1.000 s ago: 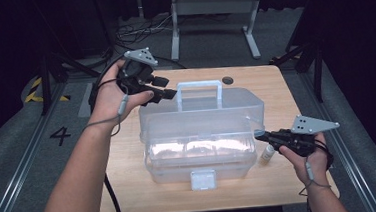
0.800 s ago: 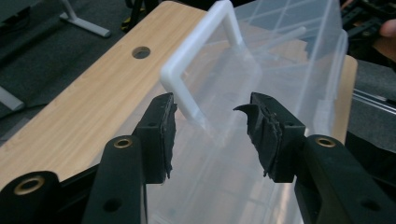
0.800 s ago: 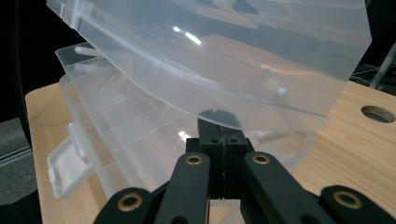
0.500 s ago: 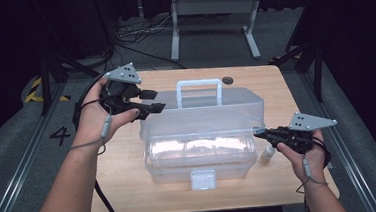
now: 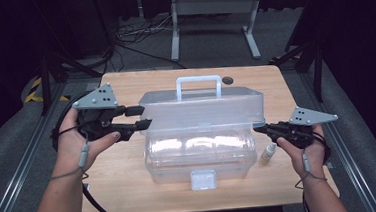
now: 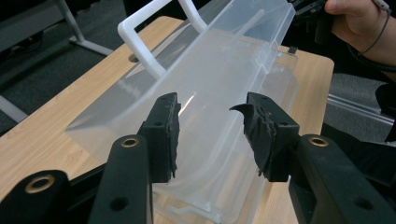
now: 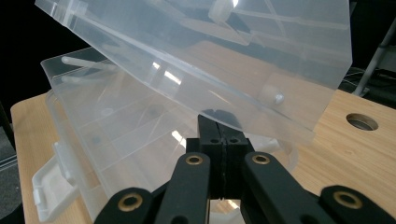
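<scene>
Wooden table [image 5: 130, 175] at centre carries a clear box [image 5: 199, 153], lid [image 5: 201, 110] raised. Left gripper [image 5: 137, 117], jaws apart and just closing on nothing, sits mid-left; right gripper [image 5: 258, 129], jaws clenched, seemingly props the lid.

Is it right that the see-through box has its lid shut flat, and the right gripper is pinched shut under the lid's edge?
Not quite. The lid is lifted and tilted open above the box, as the right gripper view shows. The rest holds: the right gripper has its jaws pinched together at the lid's lower edge.
</scene>
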Demonstrator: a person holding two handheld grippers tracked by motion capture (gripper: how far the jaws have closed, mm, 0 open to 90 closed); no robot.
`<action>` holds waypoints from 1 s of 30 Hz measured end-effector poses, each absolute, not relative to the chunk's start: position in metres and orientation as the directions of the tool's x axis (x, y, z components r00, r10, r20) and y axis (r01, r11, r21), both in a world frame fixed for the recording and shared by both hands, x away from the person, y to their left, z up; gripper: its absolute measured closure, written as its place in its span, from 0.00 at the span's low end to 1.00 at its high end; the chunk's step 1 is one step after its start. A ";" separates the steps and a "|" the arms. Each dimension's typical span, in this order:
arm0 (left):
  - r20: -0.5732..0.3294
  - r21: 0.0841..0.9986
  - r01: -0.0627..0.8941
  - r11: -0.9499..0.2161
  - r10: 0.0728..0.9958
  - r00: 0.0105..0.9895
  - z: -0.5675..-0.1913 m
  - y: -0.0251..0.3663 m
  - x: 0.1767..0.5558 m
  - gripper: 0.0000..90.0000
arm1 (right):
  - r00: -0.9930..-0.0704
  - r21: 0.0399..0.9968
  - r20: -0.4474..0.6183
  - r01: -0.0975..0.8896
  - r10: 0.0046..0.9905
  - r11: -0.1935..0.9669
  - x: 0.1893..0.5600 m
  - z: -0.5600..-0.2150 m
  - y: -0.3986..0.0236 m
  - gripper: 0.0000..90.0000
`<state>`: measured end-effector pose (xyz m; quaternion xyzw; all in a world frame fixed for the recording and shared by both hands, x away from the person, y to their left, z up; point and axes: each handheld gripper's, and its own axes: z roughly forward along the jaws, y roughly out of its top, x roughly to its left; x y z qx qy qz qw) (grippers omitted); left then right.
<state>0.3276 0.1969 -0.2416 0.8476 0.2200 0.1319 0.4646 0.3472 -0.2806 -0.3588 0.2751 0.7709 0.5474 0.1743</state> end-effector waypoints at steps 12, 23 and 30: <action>-0.026 0.868 0.288 -0.405 0.543 0.839 -0.279 0.220 0.307 0.69 | -0.775 0.943 0.036 0.235 0.631 0.235 0.352 -0.353 -0.279 1.00; -0.099 0.865 0.348 -0.360 0.559 0.823 -0.314 0.220 0.309 0.74 | -0.768 0.946 0.034 0.231 0.639 0.226 0.356 -0.349 -0.279 1.00; -0.099 0.872 0.342 -0.350 0.559 0.823 -0.326 0.218 0.309 0.78 | -0.767 0.948 0.030 0.226 0.641 0.226 0.354 -0.350 -0.278 1.00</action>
